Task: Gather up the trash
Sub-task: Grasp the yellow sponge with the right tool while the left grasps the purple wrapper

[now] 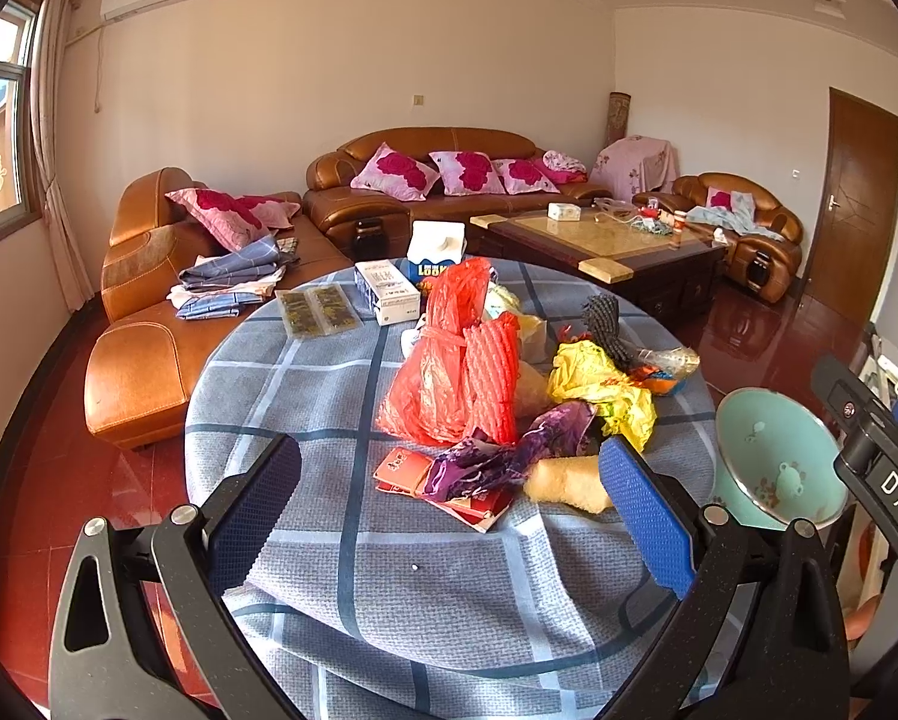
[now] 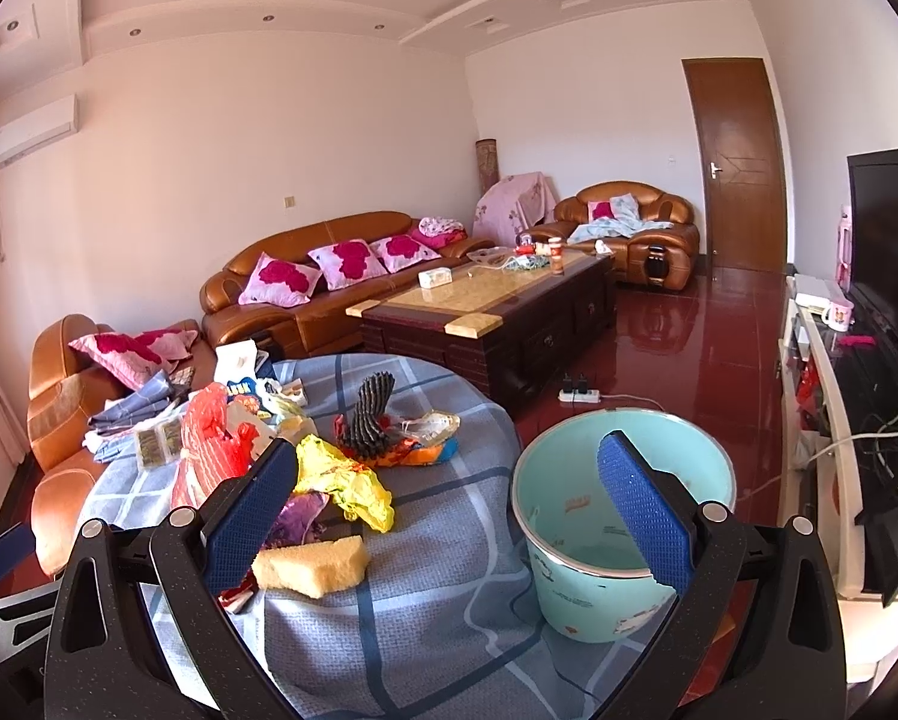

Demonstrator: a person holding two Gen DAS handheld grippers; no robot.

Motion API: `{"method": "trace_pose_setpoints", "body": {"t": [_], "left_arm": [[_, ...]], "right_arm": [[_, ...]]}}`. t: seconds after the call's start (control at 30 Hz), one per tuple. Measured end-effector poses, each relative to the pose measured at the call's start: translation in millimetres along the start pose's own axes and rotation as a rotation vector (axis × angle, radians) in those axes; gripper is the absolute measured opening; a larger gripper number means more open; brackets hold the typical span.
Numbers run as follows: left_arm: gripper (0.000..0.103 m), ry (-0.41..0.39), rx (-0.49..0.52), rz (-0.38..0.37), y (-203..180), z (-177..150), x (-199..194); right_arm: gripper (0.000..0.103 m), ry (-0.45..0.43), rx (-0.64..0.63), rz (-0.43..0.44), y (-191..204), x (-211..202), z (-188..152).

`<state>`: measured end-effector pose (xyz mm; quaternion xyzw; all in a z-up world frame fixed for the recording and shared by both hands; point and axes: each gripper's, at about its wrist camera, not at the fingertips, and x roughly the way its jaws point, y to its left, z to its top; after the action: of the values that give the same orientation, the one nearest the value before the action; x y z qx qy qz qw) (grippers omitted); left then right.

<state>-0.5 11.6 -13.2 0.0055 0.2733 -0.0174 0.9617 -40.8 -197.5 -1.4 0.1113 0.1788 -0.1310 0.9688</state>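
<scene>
Grippers: left gripper (image 1: 449,504) and right gripper (image 2: 449,510) both spread wide, holding nothing.
Sponge (image 2: 311,567): soft, light; pinch mid-body.
Bags (image 1: 449,372): at 12 o'clock, probably flimsy, slippery.
Bucket (image 2: 569,582): at 3 o'clock.

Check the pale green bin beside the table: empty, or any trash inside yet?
Empty as far as visible. The right wrist view shows the bin with bare inner wall and floor, though the right tool's finger hides part.

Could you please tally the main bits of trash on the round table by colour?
Red bags: 1
Yellow wrappers: 1
Purple wrappers: 1
Pale yellow sponges: 1
Black ridged pieces: 1
Total: 5; smaller scraps are too tangled to count.
</scene>
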Motion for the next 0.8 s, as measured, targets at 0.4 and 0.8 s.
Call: {"method": "trace_pose_setpoints", "body": {"t": [0.4, 0.8], "left_arm": [[0.097, 0.219, -0.130, 0.021, 67.0, -36.6, 78.7], [0.088, 0.144, -0.028, -0.091, 49.9, -26.2, 86.7]], "right_arm": [[0.098, 0.245, -0.003, 0.117, 1.9, 68.6, -39.6], [0.085, 0.443, 0.002, 0.312, 35.3, 141.7, -64.6]]}}
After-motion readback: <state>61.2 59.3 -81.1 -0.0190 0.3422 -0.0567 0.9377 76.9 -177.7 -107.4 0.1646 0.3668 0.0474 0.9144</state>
